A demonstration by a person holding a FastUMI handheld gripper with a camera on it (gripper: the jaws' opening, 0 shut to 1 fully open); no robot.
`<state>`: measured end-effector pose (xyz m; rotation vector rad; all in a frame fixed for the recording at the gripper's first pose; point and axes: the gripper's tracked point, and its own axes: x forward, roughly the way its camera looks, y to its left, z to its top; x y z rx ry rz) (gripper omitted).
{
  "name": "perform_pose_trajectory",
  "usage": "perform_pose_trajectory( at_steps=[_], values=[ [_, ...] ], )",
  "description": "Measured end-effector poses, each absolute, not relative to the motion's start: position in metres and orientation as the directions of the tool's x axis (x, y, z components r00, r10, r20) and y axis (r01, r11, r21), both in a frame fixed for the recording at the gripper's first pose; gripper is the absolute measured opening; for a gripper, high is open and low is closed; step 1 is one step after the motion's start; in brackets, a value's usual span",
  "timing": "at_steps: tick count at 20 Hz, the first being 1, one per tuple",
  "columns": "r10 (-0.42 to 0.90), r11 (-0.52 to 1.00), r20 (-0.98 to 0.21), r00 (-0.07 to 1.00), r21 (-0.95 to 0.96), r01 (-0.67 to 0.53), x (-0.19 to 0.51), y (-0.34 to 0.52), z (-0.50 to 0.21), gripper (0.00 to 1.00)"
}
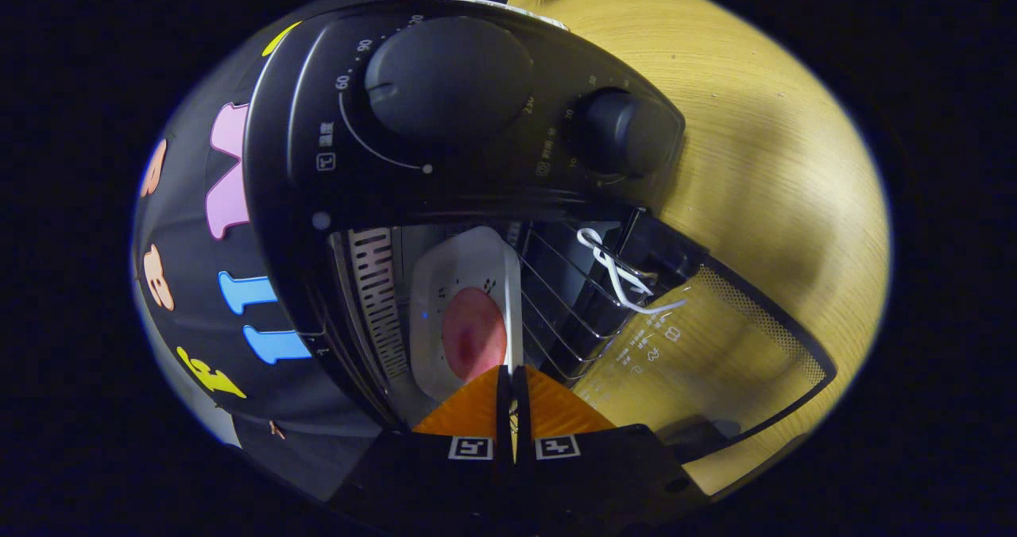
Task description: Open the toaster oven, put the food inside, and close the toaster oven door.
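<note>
Tongs (512, 390): fingers pinched on rim of white tray (465, 283) bearing pink food (473, 334), inside toaster oven (477, 164). Wire rack (556, 307) beside tray; glass door (699, 354) folded open onto wooden table (763, 148).

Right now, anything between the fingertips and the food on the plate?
Gripper view: only the white plate's rim. The gripper is nearly shut on that rim, and the pink food lies just beyond it, inside the open toaster oven.
</note>
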<state>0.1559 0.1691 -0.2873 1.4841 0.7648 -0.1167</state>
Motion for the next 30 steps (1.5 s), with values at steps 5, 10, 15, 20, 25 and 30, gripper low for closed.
perform_pose_trajectory(
  at_steps=[5,10,15,20,25,30],
  values=[
    [0.336,0.151,-0.534,0.776,0.844,0.515,0.150,0.172,-0.286,0.13],
    [0.329,0.184,-0.529,0.782,0.849,0.496,0.146,0.175,-0.276,0.26],
    [0.361,0.284,-0.527,0.769,0.848,0.448,0.117,0.188,-0.266,0.74],
    [0.340,0.423,-0.553,0.761,0.812,0.401,0.086,0.187,-0.260,0.98],
    [0.308,0.613,-0.607,0.732,0.715,0.335,0.047,0.180,-0.263,0.98],
    [0.279,0.813,-0.668,0.690,0.547,0.201,0.010,0.187,-0.284,0.99]
  ],
)
